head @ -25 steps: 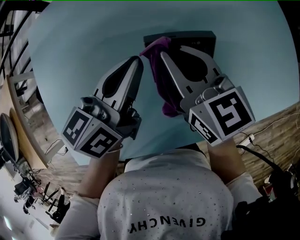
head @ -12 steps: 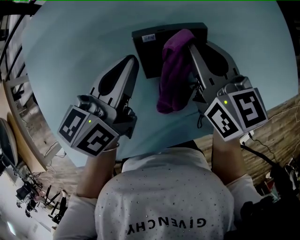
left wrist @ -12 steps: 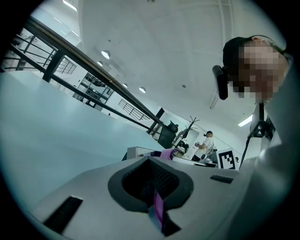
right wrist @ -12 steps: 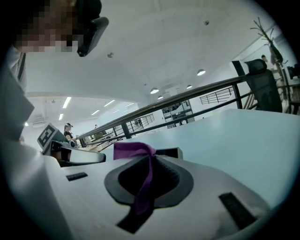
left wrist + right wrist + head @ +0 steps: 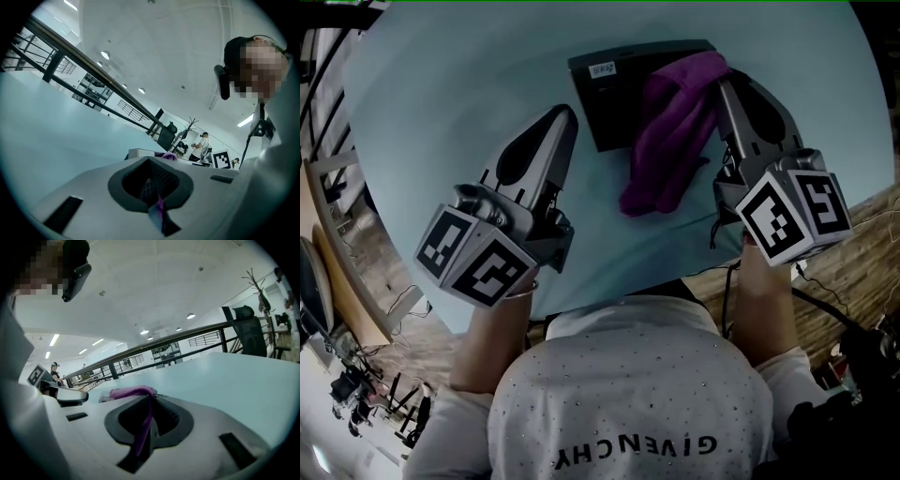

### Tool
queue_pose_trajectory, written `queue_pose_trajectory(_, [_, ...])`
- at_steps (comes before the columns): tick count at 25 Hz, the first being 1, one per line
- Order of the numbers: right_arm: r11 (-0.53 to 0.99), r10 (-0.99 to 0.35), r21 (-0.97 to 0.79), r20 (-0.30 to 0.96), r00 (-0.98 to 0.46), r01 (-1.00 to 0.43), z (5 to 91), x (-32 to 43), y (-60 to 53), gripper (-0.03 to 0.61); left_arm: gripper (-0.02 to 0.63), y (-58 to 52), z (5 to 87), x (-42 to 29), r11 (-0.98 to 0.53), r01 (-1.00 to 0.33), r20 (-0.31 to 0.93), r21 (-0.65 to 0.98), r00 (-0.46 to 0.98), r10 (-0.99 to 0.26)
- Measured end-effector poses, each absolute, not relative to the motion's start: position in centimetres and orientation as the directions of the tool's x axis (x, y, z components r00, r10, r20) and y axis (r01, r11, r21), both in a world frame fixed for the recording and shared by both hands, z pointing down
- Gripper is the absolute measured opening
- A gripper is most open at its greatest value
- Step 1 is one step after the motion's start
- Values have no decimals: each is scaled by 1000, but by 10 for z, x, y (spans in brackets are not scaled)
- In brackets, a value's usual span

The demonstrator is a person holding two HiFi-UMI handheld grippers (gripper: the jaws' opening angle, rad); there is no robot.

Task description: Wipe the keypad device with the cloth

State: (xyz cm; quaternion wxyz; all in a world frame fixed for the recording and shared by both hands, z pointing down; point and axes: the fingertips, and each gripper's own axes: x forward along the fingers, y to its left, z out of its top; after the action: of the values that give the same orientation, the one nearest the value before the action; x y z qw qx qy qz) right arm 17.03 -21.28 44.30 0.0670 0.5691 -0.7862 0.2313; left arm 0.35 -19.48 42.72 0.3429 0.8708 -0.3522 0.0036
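On the table (image 5: 441, 112), the keypad device (image 5: 609, 94) sits at 12 o'clock, far from the person. The cloth (image 5: 670, 141) lies over the device's 3 o'clock end and trails off toward 6 o'clock, its far end between the right gripper's (image 5: 724, 80) jaws. The left gripper (image 5: 565, 114) hangs at the device's 8 o'clock, apart from it.

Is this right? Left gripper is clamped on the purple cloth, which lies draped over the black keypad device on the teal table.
Wrong gripper. The right gripper is clamped on the purple cloth, which lies draped over the black keypad device on the teal table. The head view and the right gripper view both show it.
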Motion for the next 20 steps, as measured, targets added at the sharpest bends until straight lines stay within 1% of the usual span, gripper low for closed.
queue_pose_trajectory(3, [204, -875, -261, 383, -295, -943, 445, 180, -215, 28, 0, -197, 426, -2, -502, -613, 222, 610, 741, -634])
queue_pose_trajectory(5, [196, -894, -248, 353, -277, -949, 435, 180, -213, 28, 0, -195, 422, -6, -499, -609, 202, 617, 735, -647])
queue_pose_trajectory(6, [210, -902, -259, 320, -289, -943, 428, 176, -211, 28, 0, -194, 419, -9, -498, -611, 195, 615, 730, -655])
queue_pose_trajectory(9, [321, -884, -392, 202, -421, -862, 409, 142, -203, 28, 2, -188, 412, -12, -512, -632, 186, 582, 716, -672])
queue_pose_trajectory(11, [381, -848, -455, 175, -500, -805, 407, 115, -200, 28, 2, -183, 410, -11, -525, -644, 199, 556, 717, -668])
queue_pose_trajectory(13, [426, -807, -474, 186, -561, -770, 409, 90, -198, 28, 1, -179, 408, -12, -521, -646, 202, 559, 715, -669])
queue_pose_trajectory(16, [465, -739, -522, 215, -638, -715, 416, 56, -195, 28, 0, -176, 398, -23, -515, -647, 171, 562, 701, -693])
queue_pose_trajectory(18, [475, -703, -527, 254, -664, -705, 425, 39, -194, 28, 0, -172, 390, -27, -549, -683, 174, 482, 689, -704])
queue_pose_trajectory(20, [498, -678, -484, 300, -671, -719, 432, 28, -193, 28, 0, -166, 383, -25, -590, -701, 181, 401, 692, -699])
